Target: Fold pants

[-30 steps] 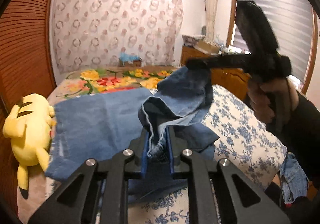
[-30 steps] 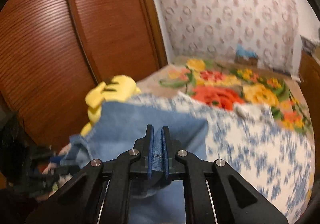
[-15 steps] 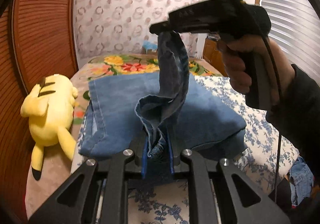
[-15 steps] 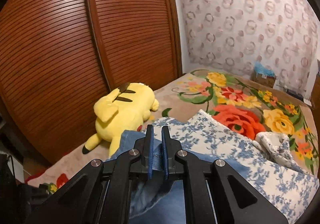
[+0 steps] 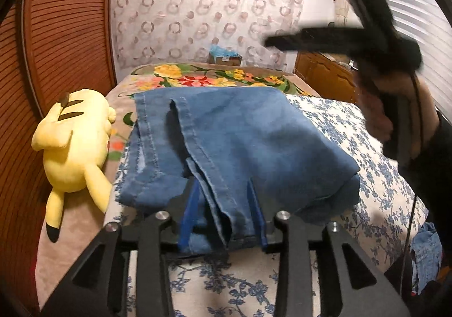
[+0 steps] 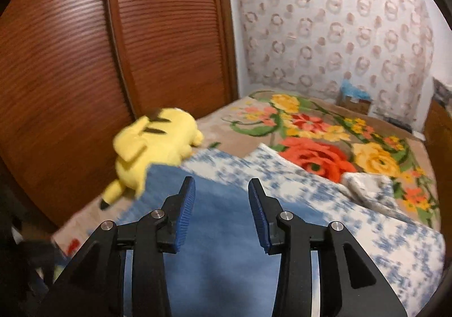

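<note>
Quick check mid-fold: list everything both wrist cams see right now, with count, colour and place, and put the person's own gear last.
jeans: one pair, blue denim, folded on the floral sheet, near hem between the left fingers
plush toy: one, yellow with dark stripes, lying on the bed left of the jeans
floral sheet: one, white with blue flowers, under the jeans
flower blanket: one, beige with red and yellow blooms, far half of the bed
wardrobe doors: brown slatted wood, left of the bed
small box: one, brown with blue on top, at the curtained wall
denim garment: blue, hanging off the bed's right edge
left gripper: black, blue pads, open around the hem
right gripper: black, blue pads, open above the jeans
right hand: holding the right gripper's handle
</note>
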A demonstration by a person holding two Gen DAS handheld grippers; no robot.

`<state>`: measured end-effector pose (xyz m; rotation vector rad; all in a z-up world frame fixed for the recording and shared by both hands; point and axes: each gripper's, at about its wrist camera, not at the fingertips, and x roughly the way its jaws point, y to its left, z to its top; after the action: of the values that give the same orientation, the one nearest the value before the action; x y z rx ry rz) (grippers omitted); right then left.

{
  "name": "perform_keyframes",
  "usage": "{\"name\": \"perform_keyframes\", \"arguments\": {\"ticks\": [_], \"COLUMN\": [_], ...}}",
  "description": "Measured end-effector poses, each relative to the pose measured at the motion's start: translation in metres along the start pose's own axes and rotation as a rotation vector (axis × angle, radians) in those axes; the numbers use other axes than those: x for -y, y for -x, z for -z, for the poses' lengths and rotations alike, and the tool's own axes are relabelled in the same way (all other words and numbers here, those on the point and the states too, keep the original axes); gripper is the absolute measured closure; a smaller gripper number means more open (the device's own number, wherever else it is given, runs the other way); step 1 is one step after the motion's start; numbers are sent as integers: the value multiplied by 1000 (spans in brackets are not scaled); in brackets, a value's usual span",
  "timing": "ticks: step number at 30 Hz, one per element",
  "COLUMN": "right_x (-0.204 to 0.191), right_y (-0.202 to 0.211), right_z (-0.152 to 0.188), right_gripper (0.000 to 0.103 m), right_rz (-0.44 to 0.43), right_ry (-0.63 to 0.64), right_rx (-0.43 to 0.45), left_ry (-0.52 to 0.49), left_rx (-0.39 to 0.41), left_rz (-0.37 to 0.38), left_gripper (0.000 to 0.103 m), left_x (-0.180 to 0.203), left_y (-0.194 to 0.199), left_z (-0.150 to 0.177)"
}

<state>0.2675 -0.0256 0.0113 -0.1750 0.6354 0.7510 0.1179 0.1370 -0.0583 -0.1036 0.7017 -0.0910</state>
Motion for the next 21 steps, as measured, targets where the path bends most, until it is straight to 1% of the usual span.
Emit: {"name": "perform_keyframes", "arguments": {"ticks": [2, 6, 8, 11, 13, 16, 19, 20, 21], "right_x": [6, 18, 24, 32, 35, 42, 45, 45, 46], "right_y": [7, 21, 29, 42, 50, 58, 65, 66, 67], "right_z": [16, 59, 82, 113, 129, 146, 162, 164, 168], "right_gripper": [63, 61, 59, 55, 54, 52, 51, 51, 51], "right_rz": [23, 72, 84, 125, 154, 159, 155, 150, 143], "right_ry": [11, 28, 11, 0, -11, -62, -104, -114, -127], "right_rx": [-13, -61, -77, -89, -97, -115, -113, -115, -116], "left_ry": [4, 7, 11, 20, 26, 35, 48, 47, 36], "left_rx": [-3, -26, -32, -50, -71, -87, -85, -78, -64], "left_rz": [-1, -18, -24, -10, -10, -16, -4, 1, 11], "left_gripper": [65, 64, 64, 64, 64, 64, 64, 65, 80], "left_x": [-3, -7, -7, -8, -8, -10, -12, -12, -9], "left_y": [-1, -10, -15, -23, -32, -42, -48, -48, -46], "left_z": [0, 1, 3, 6, 9, 12, 16, 16, 16]}}
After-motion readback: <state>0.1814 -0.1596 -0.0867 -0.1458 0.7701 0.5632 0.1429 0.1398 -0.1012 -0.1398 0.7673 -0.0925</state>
